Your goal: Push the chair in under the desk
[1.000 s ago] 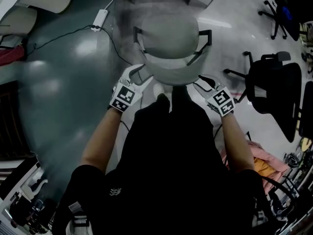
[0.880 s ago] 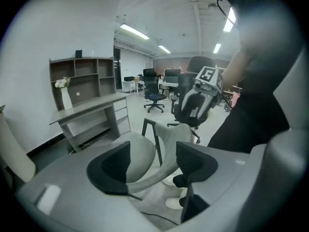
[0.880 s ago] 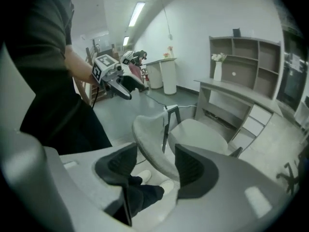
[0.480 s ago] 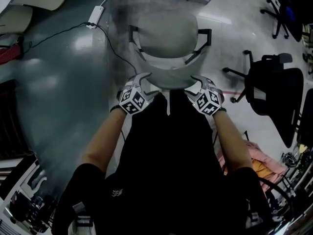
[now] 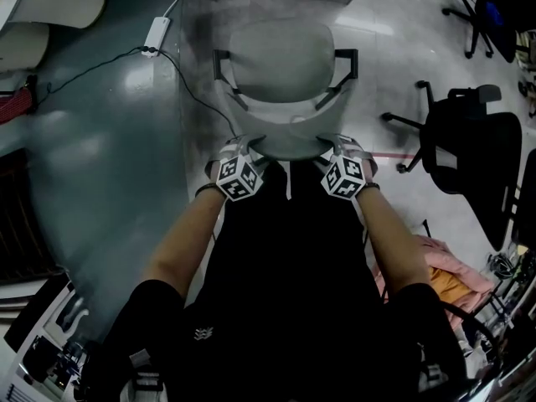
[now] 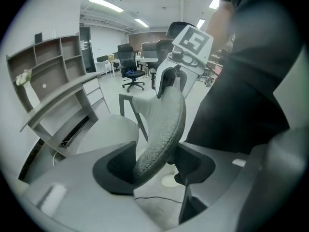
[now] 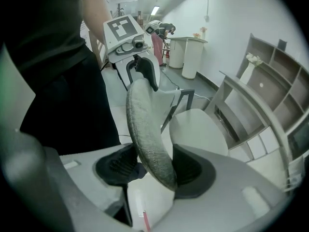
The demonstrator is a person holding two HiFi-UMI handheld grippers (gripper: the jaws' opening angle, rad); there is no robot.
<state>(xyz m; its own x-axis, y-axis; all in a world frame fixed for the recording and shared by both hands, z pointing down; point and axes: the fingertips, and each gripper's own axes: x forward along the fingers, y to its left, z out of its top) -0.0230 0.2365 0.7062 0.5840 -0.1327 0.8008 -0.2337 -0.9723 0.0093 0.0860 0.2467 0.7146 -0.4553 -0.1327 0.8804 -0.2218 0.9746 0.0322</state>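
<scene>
left tool (image 6: 154, 166): jaws closing on the top rim of the chair (image 5: 280, 57) backrest; the padded rim fills the gap between the pads. right tool (image 7: 152, 166): jaws likewise closing, same rim between its pads, at the opposite end. both tools sit close against the person's torso. the grey chair stands directly ahead, seat facing the curved surface (image 6: 63, 88) with shelving, its front edge near that surface. a cable with a white adapter (image 5: 155, 33) lies on the floor to the left. a black office chair (image 5: 469, 149) stands well apart, right.
</scene>
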